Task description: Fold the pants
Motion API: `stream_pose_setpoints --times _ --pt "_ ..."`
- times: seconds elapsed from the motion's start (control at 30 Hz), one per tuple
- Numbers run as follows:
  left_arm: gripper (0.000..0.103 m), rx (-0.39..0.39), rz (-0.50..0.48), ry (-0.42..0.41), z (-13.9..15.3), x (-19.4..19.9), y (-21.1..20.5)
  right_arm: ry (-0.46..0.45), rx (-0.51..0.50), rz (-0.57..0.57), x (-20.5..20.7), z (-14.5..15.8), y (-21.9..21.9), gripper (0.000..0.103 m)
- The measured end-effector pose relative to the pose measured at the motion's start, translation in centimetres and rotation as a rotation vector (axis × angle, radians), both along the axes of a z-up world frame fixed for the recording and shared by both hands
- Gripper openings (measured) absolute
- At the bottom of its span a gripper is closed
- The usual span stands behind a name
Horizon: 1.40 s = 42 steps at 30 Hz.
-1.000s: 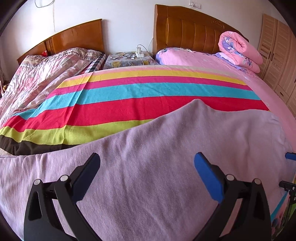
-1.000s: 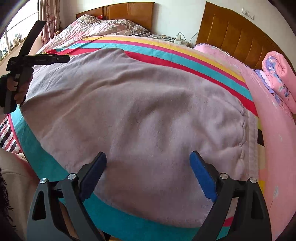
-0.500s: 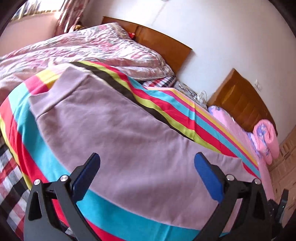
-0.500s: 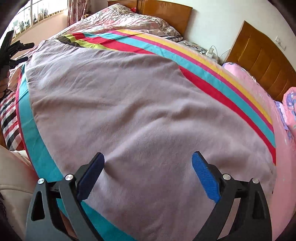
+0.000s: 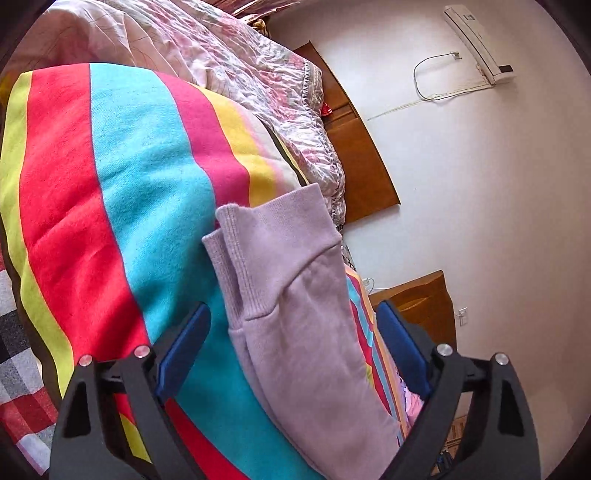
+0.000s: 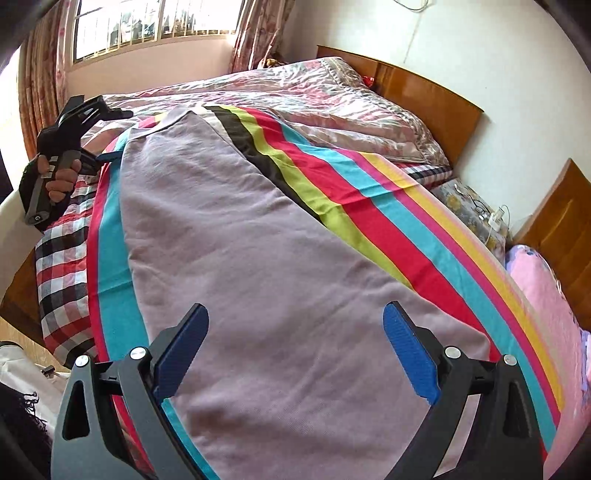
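Lilac pants are shown spread lengthwise on a striped blanket covering the bed, so that the legs lie flat and stacked for folding. The ribbed cuffs are framed by the left tongs, which are held wide apart with nothing gripped, apparently lined up to pinch the leg ends. The right tongs are likewise held wide open and empty above the broader upper part of the garment, probably in readiness to seize the waist end. Compared with the frame half a second earlier, the left view has been swung from the garment's full length to the cuff end; the right view has been tilted further toward the window.
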<state>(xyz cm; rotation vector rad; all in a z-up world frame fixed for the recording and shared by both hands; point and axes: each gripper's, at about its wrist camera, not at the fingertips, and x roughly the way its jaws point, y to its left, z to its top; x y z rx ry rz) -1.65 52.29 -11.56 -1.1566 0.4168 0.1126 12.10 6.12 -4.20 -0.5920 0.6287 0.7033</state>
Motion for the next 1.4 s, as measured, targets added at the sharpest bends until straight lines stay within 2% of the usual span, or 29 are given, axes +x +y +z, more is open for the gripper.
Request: stream_pose_setpoints --times 0.1,0.13,0.2,0.27,0.37,0.43,0.53,0.57,0.6,0.63,0.67,0.73,0.8,0.83,0.9,1.1,1.13,1.2,1.27,1.33,1.4 --pt "0.083 -0.054 -0.047 -0.008 -1.3 1.7 -0.2 0.005 -0.007 0.054 -0.7 -0.2 2.2 0.092" --pt "0.08 -0.045 -0.059 -0.003 -1.4 2.1 -0.6 0.01 -0.011 0.061 -0.9 -0.5 2.5 0.092" --pt "0.071 -0.031 -0.105 -0.022 -1.1 2.6 -1.1 0.028 -0.021 0.061 -0.9 -1.1 2.7 0.092" --pt "0.057 -0.036 -0.131 -0.053 -1.2 2.6 -1.3 0.051 -0.021 0.045 -0.7 -1.8 2.6 0.092" --pt "0.051 -0.058 -0.071 -0.047 -2.1 2.8 0.3 0.084 -0.001 0.025 -0.3 -2.3 2.3 0.092" --pt "0.049 -0.088 -0.054 -0.055 -2.6 3.2 1.0 0.091 0.013 0.024 -0.2 -2.3 2.1 0.092" --pt "0.058 -0.006 -0.076 -0.026 -1.4 4.5 0.2 0.103 0.034 0.032 0.1 -2.3 2.3 0.092" --pt "0.056 0.022 -0.085 -0.01 -1.0 4.9 -0.2 0.111 0.045 0.037 0.3 -2.3 2.5 0.092" --pt "0.048 0.035 -0.082 0.006 -1.0 5.1 -0.3 0.12 0.058 0.043 0.7 -2.4 2.8 0.092" --pt "0.02 0.031 -0.073 0.027 -1.2 5.2 -0.2 0.132 0.072 0.049 1.1 -2.5 3.3 0.092" --pt "0.017 0.011 -0.07 0.02 -1.6 5.4 0.3 0.147 0.083 0.05 1.6 -2.8 3.8 0.092" --pt "0.015 0.027 -0.062 0.016 -1.6 5.2 0.4 0.171 0.061 0.044 2.7 -3.8 5.2 0.092" --pt "0.015 0.094 -0.057 0.048 -0.8 5.6 0.2 0.122 -0.062 0.015 3.5 -5.6 6.7 0.092" --pt "0.015 0.102 -0.056 0.053 -0.6 5.8 0.3 0.116 -0.108 0.003 3.8 -6.4 6.8 0.092" --pt "0.015 0.112 -0.053 0.062 -0.3 5.8 0.5 0.193 -0.043 0.0 4.6 -6.6 5.7 0.092" --pt "0.015 0.143 -0.038 0.099 -0.2 5.7 0.0 0.195 0.027 0.013 4.8 -7.1 4.2 0.093" --pt "0.015 0.17 -0.024 0.118 0.6 5.6 -0.6 0.192 0.027 0.01 4.9 -6.9 4.1 0.092" --pt "0.015 0.295 -0.008 0.137 4.3 5.5 -3.0 0.142 0.042 -0.02 4.7 -6.0 3.2 0.092" --pt "0.015 0.44 -0.021 0.126 9.1 6.4 -6.6 0.112 0.145 -0.062 4.6 -3.8 0.6 0.092" --pt "0.016 0.614 -0.077 0.103 13.7 7.7 -12.2 0.084 0.272 -0.123 4.7 -1.1 -3.3 0.092" --pt "0.018 0.805 -0.163 0.082 17.0 9.4 -19.4 0.032 0.355 -0.214 4.8 1.3 -8.0 0.092"
